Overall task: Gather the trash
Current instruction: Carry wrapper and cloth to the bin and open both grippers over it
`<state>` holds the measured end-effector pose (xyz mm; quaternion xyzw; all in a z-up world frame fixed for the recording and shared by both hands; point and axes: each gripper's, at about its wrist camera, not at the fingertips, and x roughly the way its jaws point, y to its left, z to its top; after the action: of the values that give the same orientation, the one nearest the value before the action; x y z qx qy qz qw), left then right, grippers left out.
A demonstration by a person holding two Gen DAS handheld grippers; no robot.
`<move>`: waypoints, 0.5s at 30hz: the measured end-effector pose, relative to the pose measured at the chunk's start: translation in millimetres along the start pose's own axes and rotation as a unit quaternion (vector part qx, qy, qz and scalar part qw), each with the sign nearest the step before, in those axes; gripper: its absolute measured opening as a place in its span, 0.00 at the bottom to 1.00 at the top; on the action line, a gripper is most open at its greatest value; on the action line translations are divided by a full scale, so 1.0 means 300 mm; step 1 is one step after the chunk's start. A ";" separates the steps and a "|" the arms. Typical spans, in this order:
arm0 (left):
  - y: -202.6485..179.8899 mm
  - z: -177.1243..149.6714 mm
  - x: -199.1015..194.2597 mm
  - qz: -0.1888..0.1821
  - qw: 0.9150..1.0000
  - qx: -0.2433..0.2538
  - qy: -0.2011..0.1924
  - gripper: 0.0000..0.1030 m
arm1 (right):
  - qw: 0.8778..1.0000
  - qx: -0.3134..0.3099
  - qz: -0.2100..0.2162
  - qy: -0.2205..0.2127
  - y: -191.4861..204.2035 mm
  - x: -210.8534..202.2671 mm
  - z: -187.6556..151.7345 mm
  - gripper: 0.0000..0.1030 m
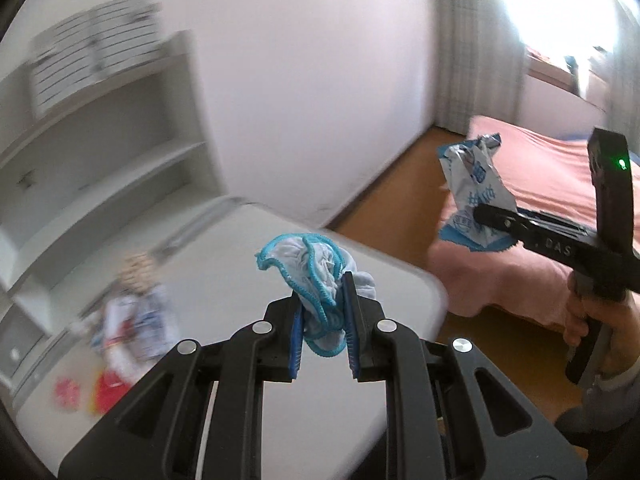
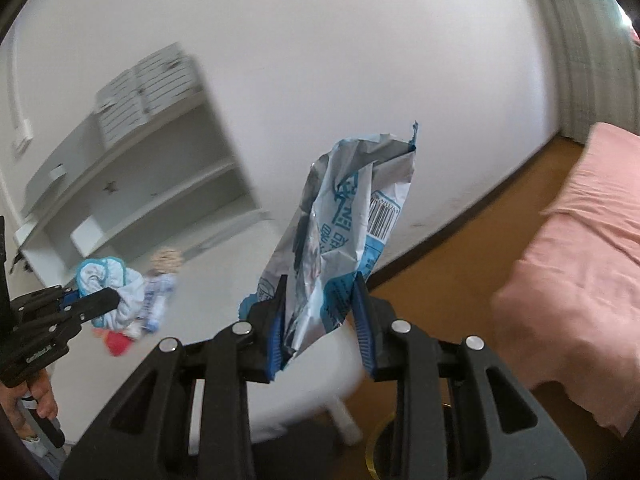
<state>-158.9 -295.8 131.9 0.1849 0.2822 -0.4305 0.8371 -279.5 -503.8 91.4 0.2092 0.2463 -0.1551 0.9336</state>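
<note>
Trash fills both your grippers: the left gripper (image 1: 326,322) has its jaws pinching a crumpled blue-edged cloth (image 1: 316,276), the right gripper (image 2: 320,320) has its jaws pinching an empty wrapper (image 2: 344,232) by its lower end. You hold both lifted above the counter (image 1: 224,248), probably so nothing drags as you carry them. More litter (image 1: 128,320) lies on the counter, left of the cloth.

We read only "DAS" in pale letters on the right gripper (image 1: 486,216); the wrapper (image 2: 344,236) print and barcode stay illegible.
</note>
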 end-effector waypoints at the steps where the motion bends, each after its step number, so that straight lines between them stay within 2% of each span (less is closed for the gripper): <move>1: -0.039 0.003 0.012 -0.010 1.000 0.005 0.002 0.16 | 1.000 0.001 -0.011 0.001 -0.032 -0.014 -0.007 0.29; 5: -0.226 -0.004 0.108 -0.071 0.997 0.031 0.030 0.16 | 0.999 0.016 -0.047 0.016 -0.177 -0.048 -0.045 0.29; 9: -0.381 -0.038 0.211 -0.105 0.990 0.066 0.070 0.16 | 0.995 0.041 -0.071 0.058 -0.329 0.006 -0.125 0.29; 12: -0.484 -0.099 0.324 -0.122 0.982 0.090 0.113 0.16 | 0.990 0.067 -0.077 0.098 -0.416 0.092 -0.193 0.29; 15: -0.540 -0.198 0.486 -0.147 0.969 0.087 0.178 0.16 | 0.979 0.096 -0.080 0.158 -0.512 0.215 -0.302 0.29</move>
<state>-242.6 -443.7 -16.7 0.2869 0.4119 -0.5321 0.6818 -322.1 -606.3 -62.4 0.2997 0.3906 -0.2170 0.8429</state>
